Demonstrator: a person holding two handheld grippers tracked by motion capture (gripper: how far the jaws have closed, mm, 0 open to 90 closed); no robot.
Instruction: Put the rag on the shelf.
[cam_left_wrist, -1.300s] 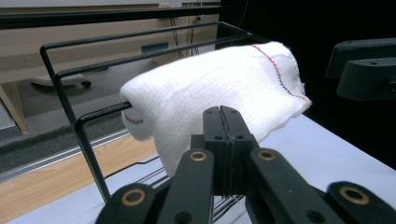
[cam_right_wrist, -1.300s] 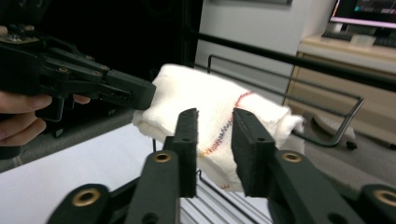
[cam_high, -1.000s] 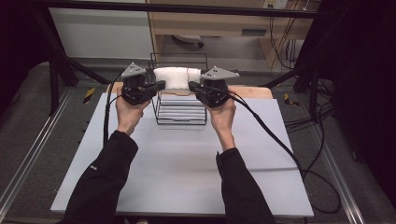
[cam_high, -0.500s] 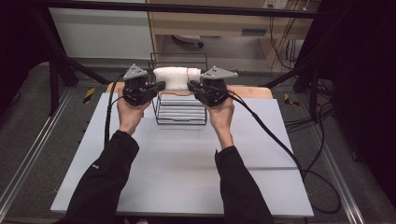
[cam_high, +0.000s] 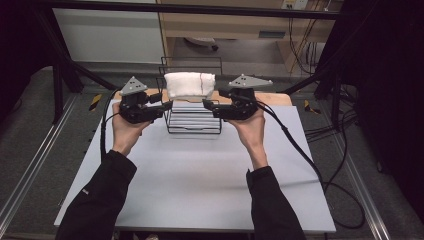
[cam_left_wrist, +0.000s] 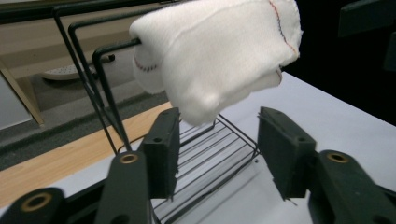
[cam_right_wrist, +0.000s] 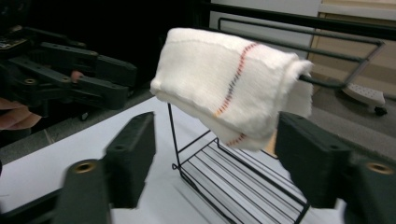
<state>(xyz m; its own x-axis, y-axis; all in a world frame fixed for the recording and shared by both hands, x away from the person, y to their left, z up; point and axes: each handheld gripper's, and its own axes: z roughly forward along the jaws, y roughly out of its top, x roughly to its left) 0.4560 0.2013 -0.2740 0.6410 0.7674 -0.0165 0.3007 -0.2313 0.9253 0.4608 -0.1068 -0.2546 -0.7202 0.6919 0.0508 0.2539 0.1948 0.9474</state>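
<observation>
Two grippers are mine here, the left gripper (cam_high: 167, 105) and the right gripper (cam_high: 209, 106), one at each side of the black wire rack (cam_high: 194, 122) on the white table (cam_high: 185, 185). My left jaws have just been opening and stand apart with nothing between them; the folded white cloth (cam_high: 190, 85) hangs just beyond and above their tips, draped over the rack's top bars. My right jaws have just been opening too, also apart and empty, with the cloth's other end hanging just past them. The cloth touches only the rack. Upright wires of the rack stand between my left jaws and the cloth's underside. Behind the table runs a strip of wooden board (cam_high: 280, 98), and farther back a pale cabinet (cam_high: 240, 25). Black cables (cam_high: 300, 150) trail across the table's right side.
</observation>
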